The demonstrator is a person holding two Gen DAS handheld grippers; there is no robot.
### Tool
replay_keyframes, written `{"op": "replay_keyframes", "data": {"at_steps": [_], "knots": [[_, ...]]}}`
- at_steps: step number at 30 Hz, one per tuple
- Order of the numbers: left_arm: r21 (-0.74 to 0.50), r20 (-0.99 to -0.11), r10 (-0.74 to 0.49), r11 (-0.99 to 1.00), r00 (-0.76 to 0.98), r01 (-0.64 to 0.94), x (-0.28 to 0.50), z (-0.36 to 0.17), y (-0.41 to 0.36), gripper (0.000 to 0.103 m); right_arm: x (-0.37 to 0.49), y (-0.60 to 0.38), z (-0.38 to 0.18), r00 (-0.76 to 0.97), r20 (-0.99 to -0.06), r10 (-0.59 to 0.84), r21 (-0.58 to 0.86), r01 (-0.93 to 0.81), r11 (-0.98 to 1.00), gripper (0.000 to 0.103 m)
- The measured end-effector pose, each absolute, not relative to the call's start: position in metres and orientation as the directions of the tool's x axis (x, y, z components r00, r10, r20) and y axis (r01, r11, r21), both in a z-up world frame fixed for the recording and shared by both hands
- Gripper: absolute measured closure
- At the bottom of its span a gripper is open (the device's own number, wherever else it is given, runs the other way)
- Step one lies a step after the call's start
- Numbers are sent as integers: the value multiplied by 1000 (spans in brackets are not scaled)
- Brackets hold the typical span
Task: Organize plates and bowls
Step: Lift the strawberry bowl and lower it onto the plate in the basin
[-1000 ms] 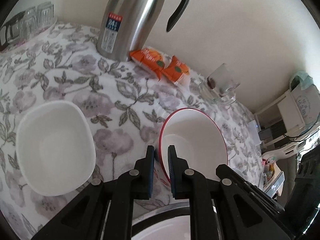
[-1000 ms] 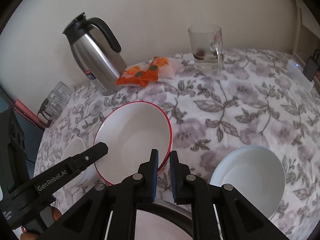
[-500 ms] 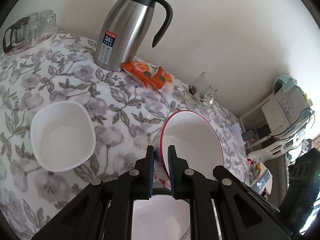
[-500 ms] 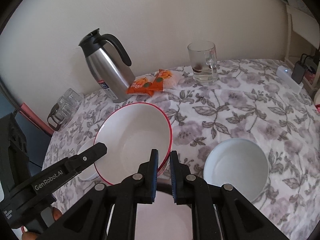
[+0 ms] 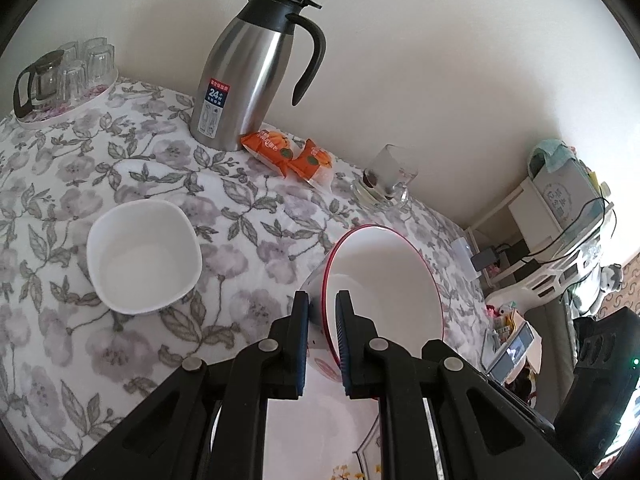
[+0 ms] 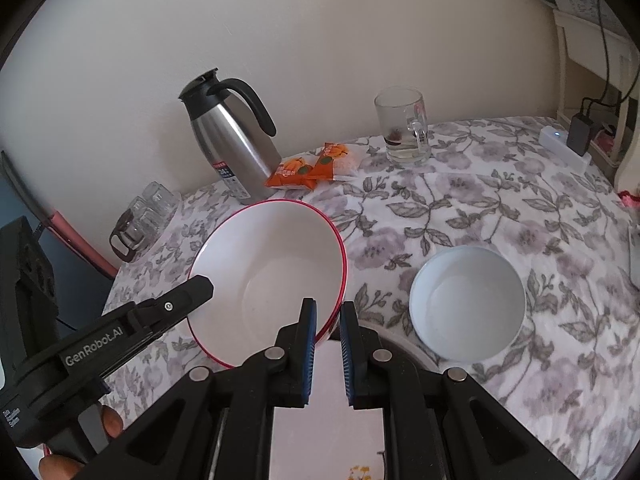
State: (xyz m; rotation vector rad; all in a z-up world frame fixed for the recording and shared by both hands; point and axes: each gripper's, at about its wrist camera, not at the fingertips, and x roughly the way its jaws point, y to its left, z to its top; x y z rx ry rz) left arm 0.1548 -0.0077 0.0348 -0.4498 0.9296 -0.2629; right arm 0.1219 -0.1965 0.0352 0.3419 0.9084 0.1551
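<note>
A large white bowl with a red rim (image 5: 384, 280) (image 6: 272, 264) hangs in the air between both grippers. My left gripper (image 5: 322, 300) is shut on its left rim, and my right gripper (image 6: 327, 307) is shut on its right rim. The bowl is lifted above a dark-rimmed plate (image 6: 404, 350) whose centre is hidden behind the grippers. A squarish white bowl (image 5: 142, 256) sits on the floral tablecloth to the left. A round white bowl (image 6: 466, 302) sits on the cloth to the right.
A steel thermos jug (image 5: 250, 72) stands at the back by the wall, with orange snack packets (image 5: 288, 154) beside it. A glass mug (image 6: 404, 128) is at the back right. A tray of glasses (image 5: 60, 76) is at the back left. A white power strip (image 6: 560, 144) lies at the right edge.
Both grippers have risen with the red-rimmed bowl held between them. The table and the two white bowls now look further away and smaller.
</note>
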Motion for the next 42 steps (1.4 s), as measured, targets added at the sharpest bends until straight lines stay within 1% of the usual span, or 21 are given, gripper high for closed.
{"op": "replay_keyframes", "data": {"at_steps": [15, 23, 28, 42], "knots": [[-443, -718, -376, 896, 585, 32, 111, 37, -4, 89, 73, -192, 30, 624, -721, 300, 385, 1, 923, 90], [-421, -747, -372, 906, 551, 42, 94, 24, -11, 89, 56, -201, 11, 595, -739, 314, 407, 23, 913, 90], [-396, -769, -361, 917, 527, 51, 86, 16, -18, 89, 49, -203, 3, 576, -758, 305, 394, 32, 918, 90], [-365, -827, -332, 931, 454, 15, 87, -1, -25, 89, 52, -205, -14, 527, -795, 300, 383, 51, 922, 90]]}}
